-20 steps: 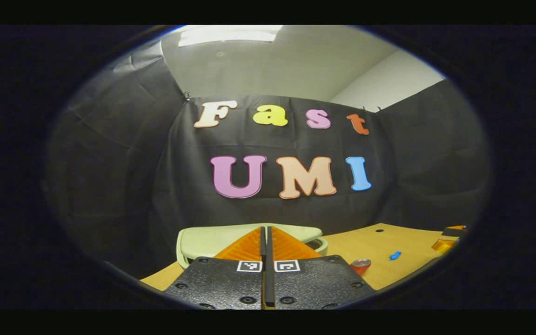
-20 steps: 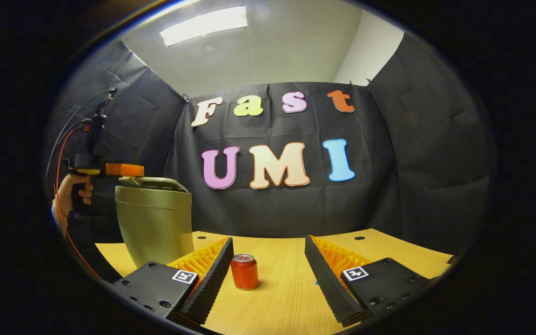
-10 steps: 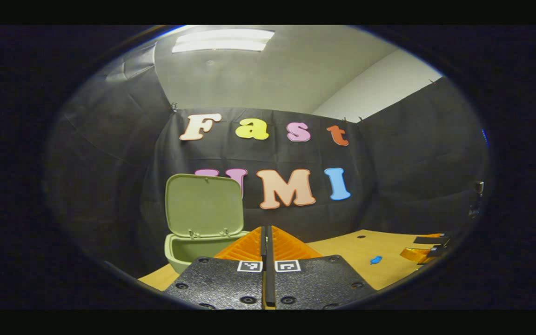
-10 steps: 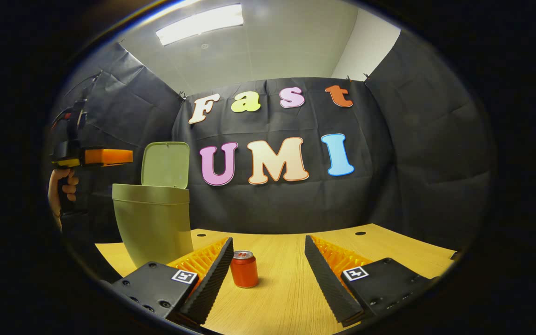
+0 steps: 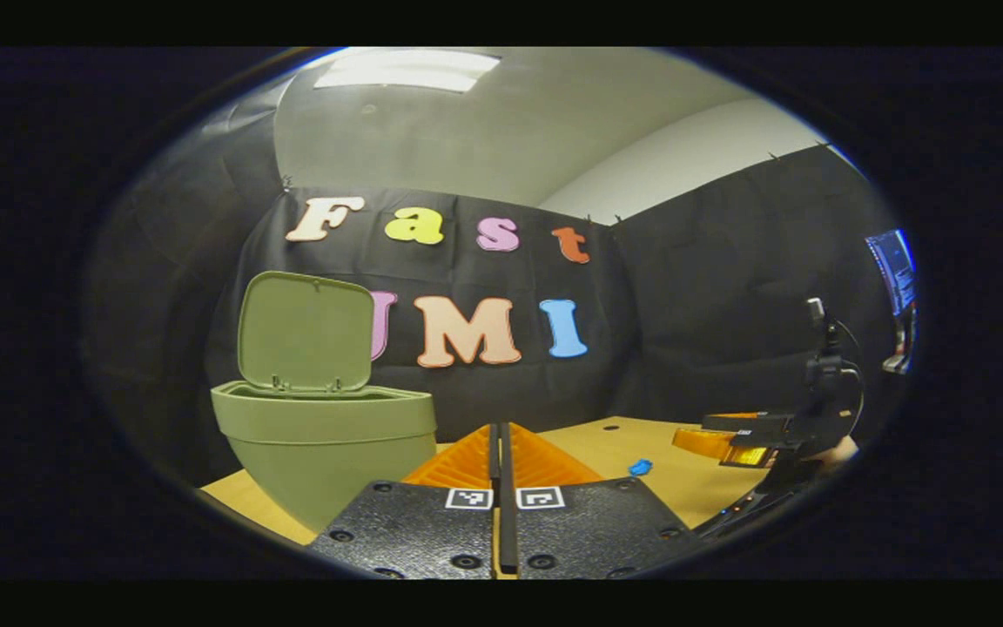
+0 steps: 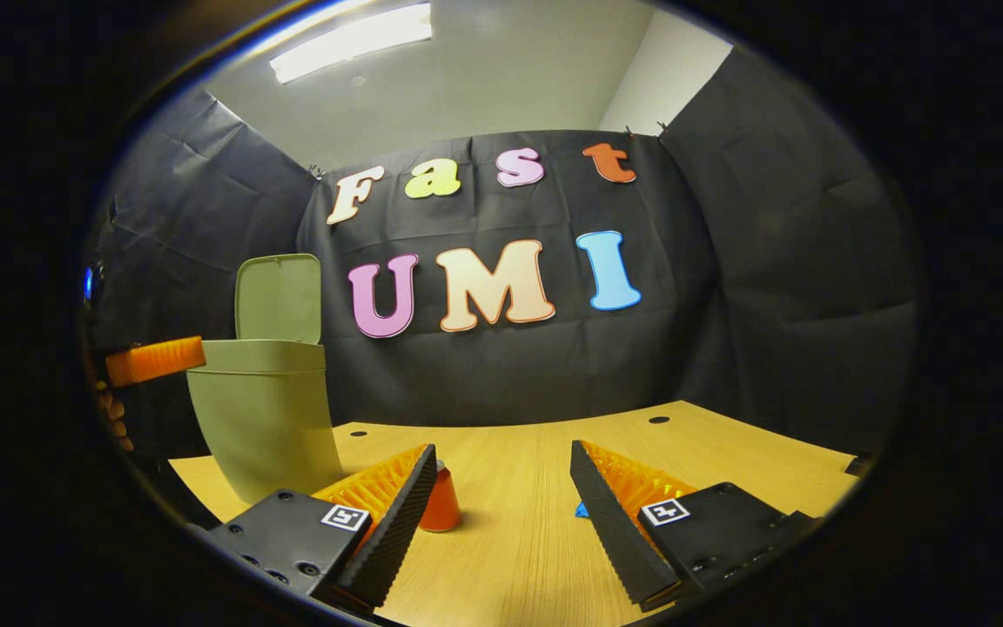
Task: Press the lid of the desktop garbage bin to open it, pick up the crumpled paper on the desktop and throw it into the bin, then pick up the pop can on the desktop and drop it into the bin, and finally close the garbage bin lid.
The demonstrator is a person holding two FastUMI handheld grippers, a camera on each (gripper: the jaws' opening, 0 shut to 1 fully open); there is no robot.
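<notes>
The green bin (image 5: 319,435) stands on the wooden table (image 5: 632,440) with its lid (image 5: 306,335) upright and open. My left gripper (image 5: 499,428) is shut on nothing, level with the bin's body and just right of it. A small blue crumpled paper (image 5: 639,468) lies further right on the table. In the right gripper view the bin (image 6: 262,418) and its lid (image 6: 278,299) are at the left. The red pop can (image 6: 442,503) stands half hidden behind the left finger of my open right gripper (image 6: 501,453). A corner of the blue paper (image 6: 581,511) peeks out beside its right finger.
The right gripper (image 5: 728,440) and the hand (image 5: 841,448) holding it hover over the table's right side. The left gripper (image 6: 156,360) shows at the bin's left rim. Small holes dot the table's far edge. A screen (image 5: 893,261) glows at the far right.
The bin lid has swung from nearly flat under the left gripper to fully upright. The left gripper lifted off, pulled back and dropped lower. The can slid behind the right gripper's left finger.
</notes>
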